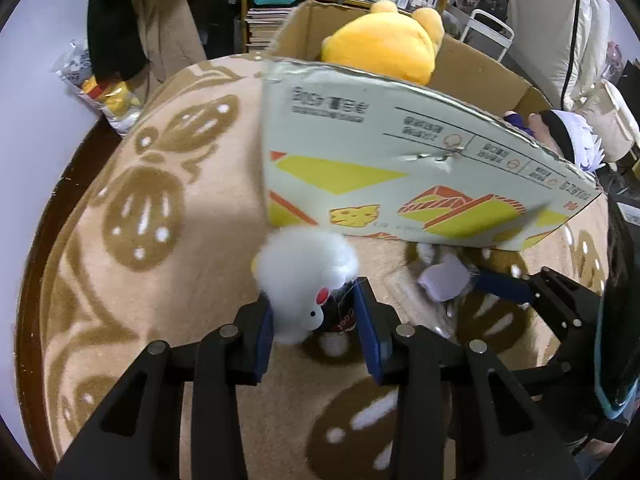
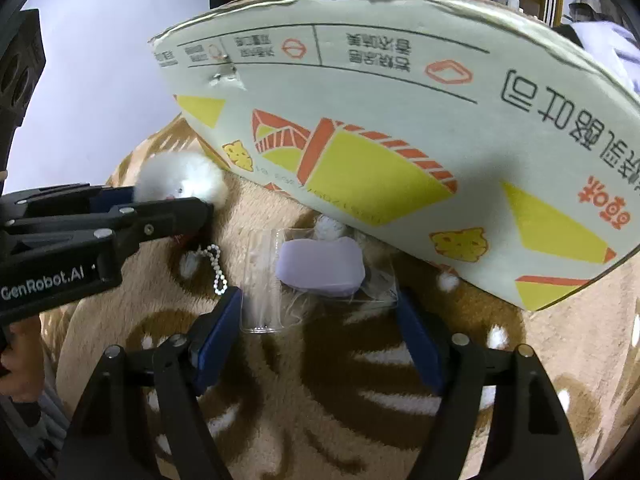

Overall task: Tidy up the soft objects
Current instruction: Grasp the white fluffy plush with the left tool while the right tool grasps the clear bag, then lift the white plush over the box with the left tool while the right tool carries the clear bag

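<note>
A small fluffy white plush toy (image 1: pixel 304 276) with a red eye and dark clothing lies on the patterned blanket (image 1: pixel 180 200). My left gripper (image 1: pixel 314 312) is around it, jaws close against its sides; it also shows in the right wrist view (image 2: pixel 180 184). A lavender soft toy in a clear plastic bag (image 2: pixel 320 266) lies by the box's hanging flap. My right gripper (image 2: pixel 320 312) is open with its fingers on either side of the bag. A bead chain (image 2: pixel 216 268) lies beside it. A cardboard box (image 1: pixel 400 152) holds a yellow bear plush (image 1: pixel 384 48) and a white-haired doll (image 1: pixel 568 136).
The box's printed flap (image 2: pixel 400 120) hangs down over the blanket just beyond both grippers. A plastic bag of yellow items (image 1: pixel 108 92) sits at the far left edge. Shelves with books and bottles (image 1: pixel 268 24) stand behind the box.
</note>
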`<action>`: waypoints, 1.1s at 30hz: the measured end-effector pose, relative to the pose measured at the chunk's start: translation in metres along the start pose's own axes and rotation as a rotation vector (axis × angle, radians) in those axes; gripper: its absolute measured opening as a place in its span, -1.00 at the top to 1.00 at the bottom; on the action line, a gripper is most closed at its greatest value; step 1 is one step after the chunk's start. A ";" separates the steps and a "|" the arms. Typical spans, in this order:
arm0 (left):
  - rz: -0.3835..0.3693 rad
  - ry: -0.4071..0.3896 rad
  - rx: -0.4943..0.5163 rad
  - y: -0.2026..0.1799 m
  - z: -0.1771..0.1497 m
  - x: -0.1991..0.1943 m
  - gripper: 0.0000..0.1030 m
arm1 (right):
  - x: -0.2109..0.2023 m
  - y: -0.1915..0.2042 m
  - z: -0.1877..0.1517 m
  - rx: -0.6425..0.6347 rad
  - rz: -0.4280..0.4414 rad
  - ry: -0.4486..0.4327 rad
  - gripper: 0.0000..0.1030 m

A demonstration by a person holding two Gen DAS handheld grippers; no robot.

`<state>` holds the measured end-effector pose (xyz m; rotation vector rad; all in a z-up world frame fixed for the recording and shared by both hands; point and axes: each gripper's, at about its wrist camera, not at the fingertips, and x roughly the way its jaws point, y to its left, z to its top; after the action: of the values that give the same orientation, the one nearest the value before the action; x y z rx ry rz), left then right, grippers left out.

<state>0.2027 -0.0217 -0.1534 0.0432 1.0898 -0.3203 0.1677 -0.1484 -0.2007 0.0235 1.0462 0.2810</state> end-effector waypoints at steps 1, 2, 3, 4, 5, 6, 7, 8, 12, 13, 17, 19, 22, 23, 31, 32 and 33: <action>0.006 -0.002 -0.005 0.000 -0.001 -0.002 0.29 | -0.001 0.001 -0.001 0.001 0.001 0.000 -0.57; 0.010 -0.004 -0.010 0.001 -0.003 -0.004 0.30 | -0.003 0.001 -0.001 0.006 0.005 0.000 -0.57; 0.012 -0.006 -0.014 0.002 -0.004 -0.006 0.30 | -0.005 0.001 -0.002 0.008 0.007 0.000 -0.57; 0.014 -0.008 -0.016 0.003 -0.006 -0.008 0.30 | -0.007 0.002 -0.003 0.009 0.010 -0.001 -0.56; 0.019 -0.012 -0.016 0.004 -0.007 -0.010 0.30 | -0.010 0.003 -0.004 0.010 0.012 -0.002 -0.56; 0.026 -0.017 -0.015 0.004 -0.008 -0.013 0.31 | -0.012 0.001 -0.003 0.011 0.013 -0.003 -0.56; 0.026 -0.017 -0.017 0.005 -0.008 -0.013 0.31 | -0.017 0.000 -0.004 0.012 0.013 -0.007 -0.56; 0.022 -0.011 -0.020 0.005 -0.010 -0.014 0.31 | -0.021 0.001 -0.005 0.014 0.013 -0.011 -0.56; 0.006 -0.015 -0.009 -0.001 -0.016 -0.024 0.33 | -0.039 -0.001 -0.006 0.027 0.012 -0.029 -0.56; 0.003 -0.018 -0.009 -0.003 -0.018 -0.026 0.33 | -0.043 -0.001 -0.006 0.028 0.011 -0.032 -0.56; -0.013 -0.047 -0.034 -0.002 -0.024 -0.040 0.34 | -0.062 -0.005 -0.006 0.052 0.012 -0.054 -0.56; -0.018 -0.057 -0.043 -0.003 -0.026 -0.047 0.34 | -0.078 -0.012 -0.007 0.066 0.022 -0.080 -0.56; -0.003 -0.081 -0.053 -0.006 -0.025 -0.064 0.34 | -0.096 -0.019 -0.010 0.061 0.018 -0.122 -0.56; -0.003 -0.101 -0.049 -0.008 -0.025 -0.072 0.34 | -0.101 -0.019 -0.010 0.063 0.021 -0.138 -0.56; 0.030 -0.299 0.031 -0.032 -0.004 -0.134 0.34 | -0.151 -0.021 0.006 0.045 -0.010 -0.323 -0.56; 0.039 -0.322 0.047 -0.035 0.000 -0.139 0.34 | -0.157 -0.024 0.010 0.050 -0.014 -0.349 -0.56; 0.055 -0.346 0.065 -0.039 0.006 -0.143 0.34 | -0.164 -0.027 0.013 0.054 -0.017 -0.368 -0.56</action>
<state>0.1371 -0.0262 -0.0210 0.0727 0.7345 -0.3003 0.1075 -0.2122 -0.0591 0.1114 0.6873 0.2228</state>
